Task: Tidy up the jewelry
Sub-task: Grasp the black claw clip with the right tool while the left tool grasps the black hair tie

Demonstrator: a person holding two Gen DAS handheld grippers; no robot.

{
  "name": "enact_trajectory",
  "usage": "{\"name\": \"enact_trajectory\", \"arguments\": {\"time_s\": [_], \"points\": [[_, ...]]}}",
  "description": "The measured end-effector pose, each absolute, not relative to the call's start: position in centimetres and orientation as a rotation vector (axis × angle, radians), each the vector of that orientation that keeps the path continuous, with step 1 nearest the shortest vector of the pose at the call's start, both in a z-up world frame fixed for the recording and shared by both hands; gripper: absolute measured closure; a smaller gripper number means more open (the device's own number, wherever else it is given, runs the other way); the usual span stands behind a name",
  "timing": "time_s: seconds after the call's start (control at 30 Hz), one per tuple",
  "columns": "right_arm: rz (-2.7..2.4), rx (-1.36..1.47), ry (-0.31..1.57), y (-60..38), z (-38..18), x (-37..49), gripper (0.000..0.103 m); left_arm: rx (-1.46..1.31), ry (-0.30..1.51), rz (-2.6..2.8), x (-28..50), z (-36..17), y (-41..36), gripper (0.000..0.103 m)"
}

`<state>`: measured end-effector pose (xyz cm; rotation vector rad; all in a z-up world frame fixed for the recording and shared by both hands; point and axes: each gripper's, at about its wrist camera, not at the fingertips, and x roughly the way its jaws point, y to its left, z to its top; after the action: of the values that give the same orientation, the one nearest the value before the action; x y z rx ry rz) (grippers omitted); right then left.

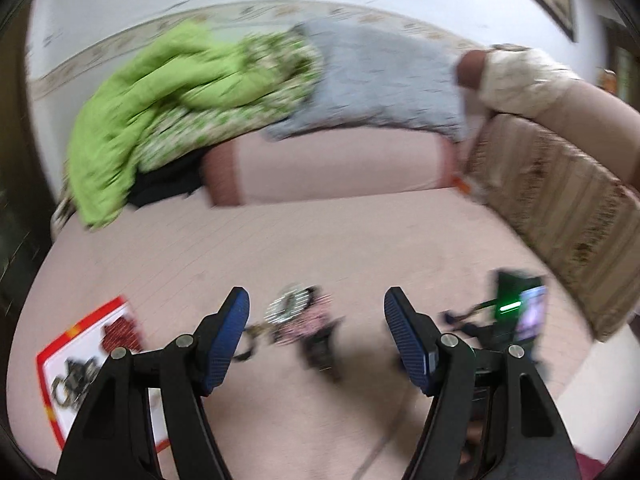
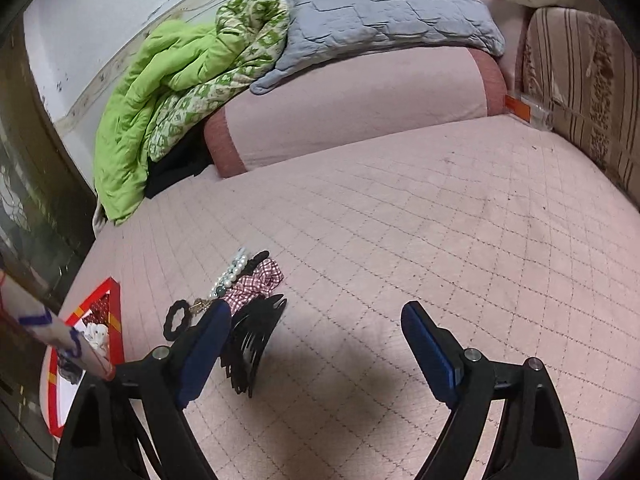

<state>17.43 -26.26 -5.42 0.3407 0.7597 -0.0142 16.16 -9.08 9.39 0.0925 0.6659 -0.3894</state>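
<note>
A small pile of accessories lies on the pink quilted bed: a pearl bracelet (image 2: 231,276), a red checked scrunchie (image 2: 256,282), a black hair claw (image 2: 252,344) and a black scrunchie (image 2: 178,319). The blurred left wrist view shows the pile (image 1: 298,318) just beyond my open left gripper (image 1: 316,304). A red-rimmed white tray (image 1: 52,364) with some pieces in it lies at the left; it also shows in the right wrist view (image 2: 114,308). My right gripper (image 2: 316,316) is open and empty, right of the pile.
A pink bolster (image 2: 360,120), a green quilt (image 2: 168,100) and a grey pillow (image 2: 380,12) lie at the bed's head. A striped cushion (image 2: 580,92) stands at the right. The other gripper's body with a green light (image 1: 512,308) is at right.
</note>
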Motion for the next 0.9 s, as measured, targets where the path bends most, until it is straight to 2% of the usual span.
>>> {"name": "enact_trajectory", "arguments": {"time_s": [0.17,0.27,0.3,0.5,0.73,0.9], "points": [[-0.036,0.369,0.739,-27.5,-5.1,17.1,0.013,0.089,0.635,-0.569,13.7,12.8,-13.2,0.034],[-0.053,0.398,0.719,-28.6,-4.8,16.8,0.013,0.111,0.648,-0.605,13.3,12.5,-13.4,0.033],[-0.052,0.412,0.72,-28.9,-4.9,16.7,0.014,0.135,0.653,-0.579,13.7,11.8,-13.1,0.033],[0.028,0.459,0.806,-28.7,-6.4,17.5,0.033,0.098,0.778,-0.405,17.7,5.0,-7.4,0.033],[0.168,0.43,0.929,-24.6,-8.8,18.9,0.033,0.051,0.9,-0.228,20.2,-3.8,-0.6,0.033],[0.231,0.362,0.978,-20.7,-10.0,20.1,0.033,0.071,0.923,-0.185,20.7,-7.3,0.9,0.033]]}}
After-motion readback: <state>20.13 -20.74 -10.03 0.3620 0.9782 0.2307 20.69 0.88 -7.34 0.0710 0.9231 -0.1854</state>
